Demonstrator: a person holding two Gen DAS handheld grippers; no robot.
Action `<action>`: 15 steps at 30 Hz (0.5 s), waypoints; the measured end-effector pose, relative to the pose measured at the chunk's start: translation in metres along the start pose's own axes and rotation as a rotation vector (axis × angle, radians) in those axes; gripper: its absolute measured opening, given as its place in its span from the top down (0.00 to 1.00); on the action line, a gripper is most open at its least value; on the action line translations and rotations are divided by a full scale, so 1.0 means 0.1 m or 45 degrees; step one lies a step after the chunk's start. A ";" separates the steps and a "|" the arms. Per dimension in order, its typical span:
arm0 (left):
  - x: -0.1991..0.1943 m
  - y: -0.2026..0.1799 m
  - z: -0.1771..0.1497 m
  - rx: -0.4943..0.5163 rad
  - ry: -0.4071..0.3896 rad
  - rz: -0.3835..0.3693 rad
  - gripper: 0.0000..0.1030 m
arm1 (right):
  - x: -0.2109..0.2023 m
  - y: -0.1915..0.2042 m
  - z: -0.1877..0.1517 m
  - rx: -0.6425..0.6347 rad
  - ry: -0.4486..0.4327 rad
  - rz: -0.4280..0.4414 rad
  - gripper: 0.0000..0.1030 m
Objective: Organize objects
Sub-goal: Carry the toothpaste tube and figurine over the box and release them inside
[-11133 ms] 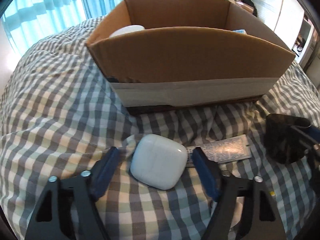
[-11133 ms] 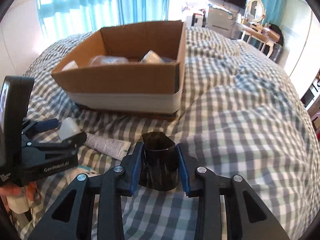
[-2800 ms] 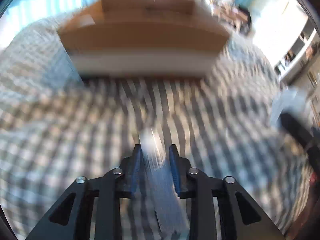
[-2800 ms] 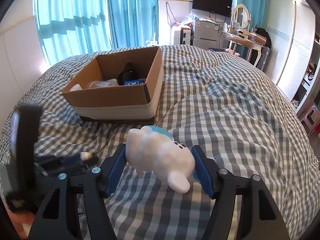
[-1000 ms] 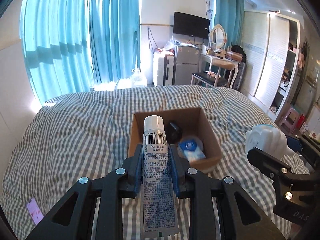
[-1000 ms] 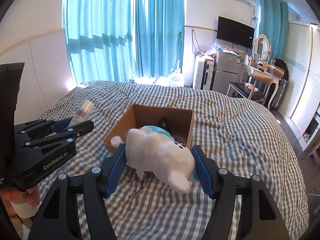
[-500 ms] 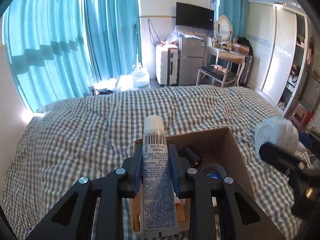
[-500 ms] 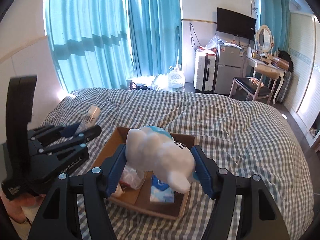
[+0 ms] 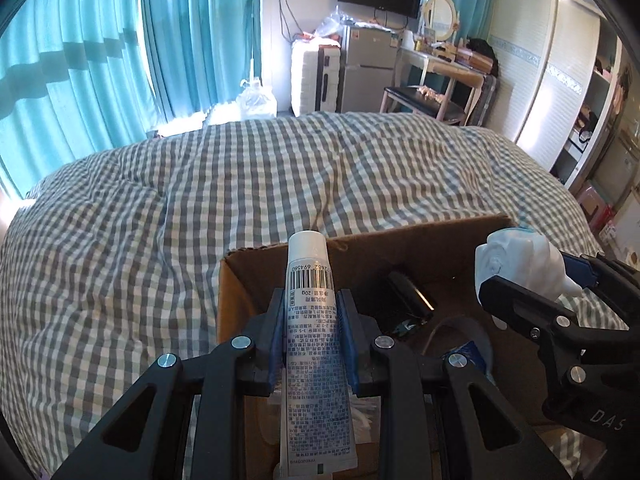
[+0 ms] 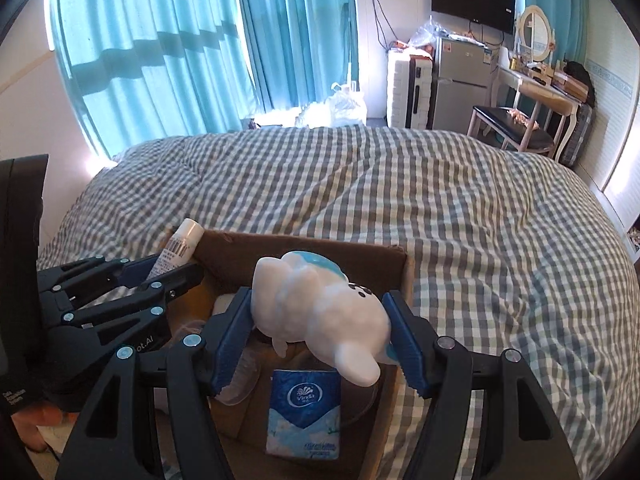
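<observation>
My left gripper (image 9: 310, 312) is shut on a white tube (image 9: 310, 336) with a barcode and a white cap, held over the left part of the open cardboard box (image 9: 240, 280). My right gripper (image 10: 320, 320) is shut on a white plush toy (image 10: 316, 312) with a blue patch, held over the same box (image 10: 400, 264). In the right wrist view the left gripper (image 10: 160, 272) and its tube (image 10: 180, 244) are at the left. In the left wrist view the toy (image 9: 516, 260) is at the right. Inside the box lie a blue tissue pack (image 10: 306, 412) and a black object (image 9: 410, 292).
The box sits on a bed with a grey-and-white checked cover (image 9: 200, 184). Teal curtains (image 10: 180, 48), a fridge (image 10: 464, 80), a dressing table with a chair (image 10: 532, 96) and a wardrobe (image 9: 560, 80) stand beyond the bed.
Both grippers have moved forward and down over the box with their loads; the box now fills the lower part of both views.
</observation>
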State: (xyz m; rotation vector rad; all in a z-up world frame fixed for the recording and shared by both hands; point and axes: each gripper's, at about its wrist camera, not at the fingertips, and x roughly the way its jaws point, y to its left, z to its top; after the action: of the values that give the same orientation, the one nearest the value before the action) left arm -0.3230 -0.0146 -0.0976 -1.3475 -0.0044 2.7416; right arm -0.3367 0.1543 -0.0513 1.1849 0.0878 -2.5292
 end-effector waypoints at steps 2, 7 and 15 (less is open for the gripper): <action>0.08 0.00 -0.02 0.002 0.031 -0.023 0.76 | 0.07 -0.02 -0.02 0.003 0.019 0.001 0.37; 0.17 0.00 -0.05 0.021 0.060 -0.043 0.76 | 0.10 0.07 -0.08 -0.033 0.013 -0.030 0.36; 0.18 0.05 -0.08 0.009 0.059 -0.053 0.74 | 0.05 0.11 -0.12 -0.032 -0.007 -0.008 0.36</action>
State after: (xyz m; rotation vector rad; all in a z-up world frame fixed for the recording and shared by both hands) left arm -0.3279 -0.0184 -0.1166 -1.3926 -0.0199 2.6731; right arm -0.3270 0.1450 -0.0623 1.1702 0.1225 -2.5291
